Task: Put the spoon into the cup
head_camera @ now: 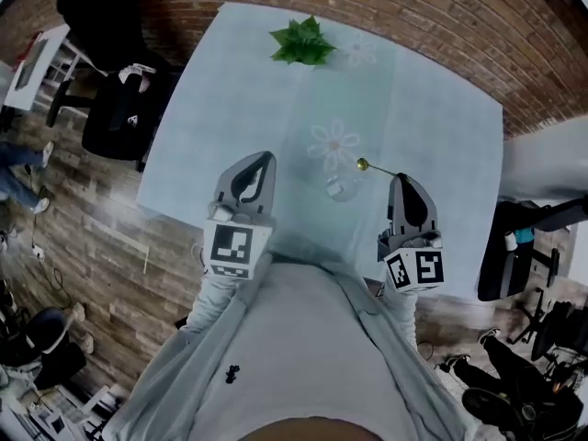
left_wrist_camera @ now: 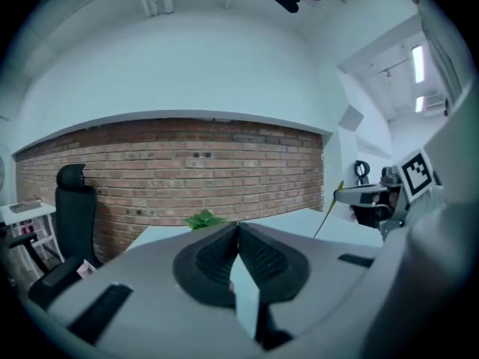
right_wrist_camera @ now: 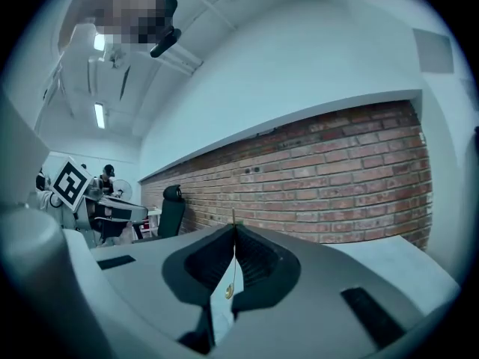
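— Pale table [head_camera: 230, 90], brick wall [head_camera: 441, 16] behind. Our right gripper [head_camera: 401, 178] is clenched on the spoon [head_camera: 375, 168], just right of the cup [head_camera: 339, 189]; our left gripper [head_camera: 266, 157], left of the cup, is closed on nothing.
— So we're mid-carry. Next we bring the spoon over the cup's mouth, tip it down, let go.

Shiny golden metal spoon [head_camera: 377, 168], clear glass cup [head_camera: 341, 188], matt tablecloth [head_camera: 220, 99] (flower-printed, smooth), rough brick wall [head_camera: 432, 16] behind.
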